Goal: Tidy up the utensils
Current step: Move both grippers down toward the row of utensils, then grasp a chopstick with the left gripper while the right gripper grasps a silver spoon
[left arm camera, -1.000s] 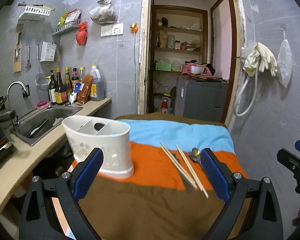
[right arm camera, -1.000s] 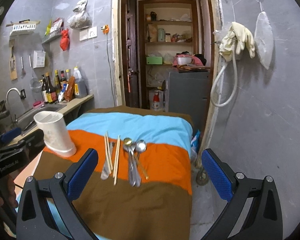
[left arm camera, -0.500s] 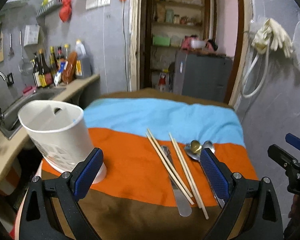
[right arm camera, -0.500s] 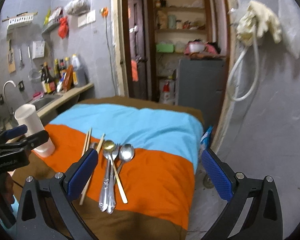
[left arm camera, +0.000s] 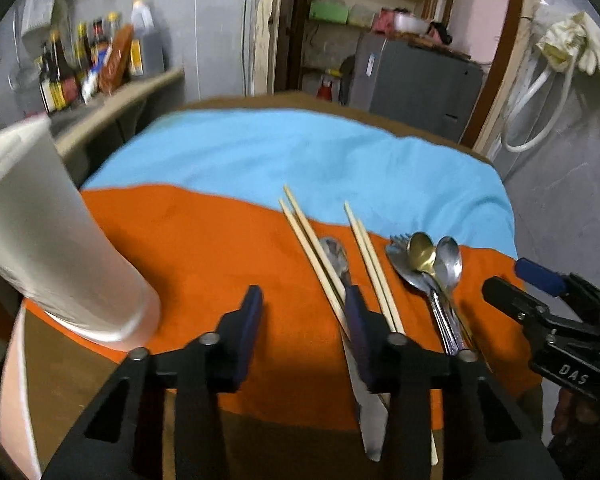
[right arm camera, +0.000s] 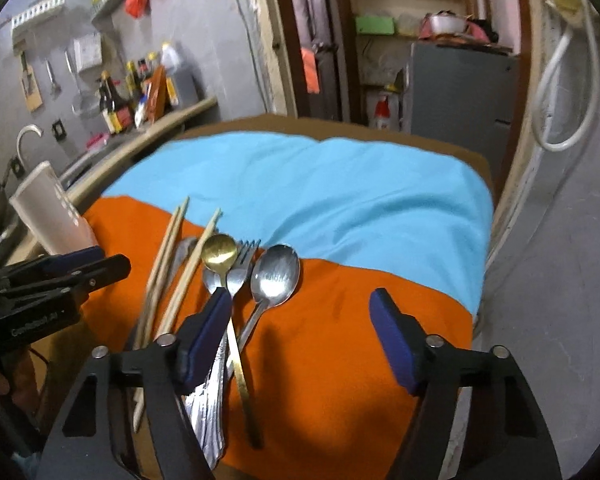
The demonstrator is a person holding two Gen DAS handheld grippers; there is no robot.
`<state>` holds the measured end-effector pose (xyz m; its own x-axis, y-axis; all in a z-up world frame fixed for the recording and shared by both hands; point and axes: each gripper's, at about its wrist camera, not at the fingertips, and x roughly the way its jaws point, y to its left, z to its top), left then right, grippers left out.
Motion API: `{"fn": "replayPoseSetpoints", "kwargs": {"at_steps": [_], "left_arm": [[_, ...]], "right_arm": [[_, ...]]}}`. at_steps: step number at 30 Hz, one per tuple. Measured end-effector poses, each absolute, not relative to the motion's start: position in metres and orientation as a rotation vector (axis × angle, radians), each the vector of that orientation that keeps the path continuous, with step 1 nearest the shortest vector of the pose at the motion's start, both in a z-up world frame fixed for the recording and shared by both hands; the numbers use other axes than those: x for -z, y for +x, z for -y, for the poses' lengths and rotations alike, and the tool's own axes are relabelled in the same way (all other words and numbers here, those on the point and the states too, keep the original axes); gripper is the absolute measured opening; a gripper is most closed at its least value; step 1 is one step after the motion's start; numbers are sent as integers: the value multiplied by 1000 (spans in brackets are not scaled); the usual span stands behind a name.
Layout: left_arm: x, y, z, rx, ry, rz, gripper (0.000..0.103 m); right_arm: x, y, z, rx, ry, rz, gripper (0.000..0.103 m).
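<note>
A cloth (left arm camera: 228, 248) striped blue, orange and brown covers the table, with a kitchen counter (right arm camera: 168, 120) of bottles to the left. The white utensil holder (left arm camera: 48, 248) stands upright on the orange band at the left edge. Both tools tilt down over the cloth. The left gripper (left arm camera: 304, 304) has its jaws closing on nothing but bare orange; its right finger overlaps a knife (left arm camera: 364, 412) and the chopsticks (left arm camera: 320, 248). The right gripper (right arm camera: 300, 304) is also closing with only cloth between, its left finger over the piled fork (right arm camera: 242, 264), gold spoon (right arm camera: 219, 252) and silver spoon (right arm camera: 276, 276).
</note>
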<state>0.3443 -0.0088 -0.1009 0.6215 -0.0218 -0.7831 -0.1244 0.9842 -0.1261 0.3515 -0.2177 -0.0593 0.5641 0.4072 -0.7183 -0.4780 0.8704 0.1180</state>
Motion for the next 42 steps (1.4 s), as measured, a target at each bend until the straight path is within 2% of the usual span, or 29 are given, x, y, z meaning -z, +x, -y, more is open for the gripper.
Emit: {"fn": "replayPoseSetpoints", "kwargs": {"at_steps": [6,9,20,28,31,35,37,42], "left_arm": [[106,358,0,-20,-259,-950,29],[108,368,1,-24,-256,-984,21],[111,371,-1,-10,-193,-1019,5],[113,387,-7,5,-248,-1095,5],[114,394,-6,2,-255,-1115,6],[114,400,-2,-5,-218,-1129,5],[114,397,-3,-1,-220,-1121,5],[108,377,-8,-6,-234,-1096,3]], "right_arm": [[73,361,209,-543,-114,-877,49],[77,364,206,-552,-119,-896,47],[84,367,194,-536,-169,-922,45],[84,368,192,-523,-181,-920,43],[85,368,188,-531,-187,-926,36],[86,367,177,-538,-200,-939,35],[86,368,172,-540,-210,-942,31],[86,371,179,-540,-182,-958,12]]}}
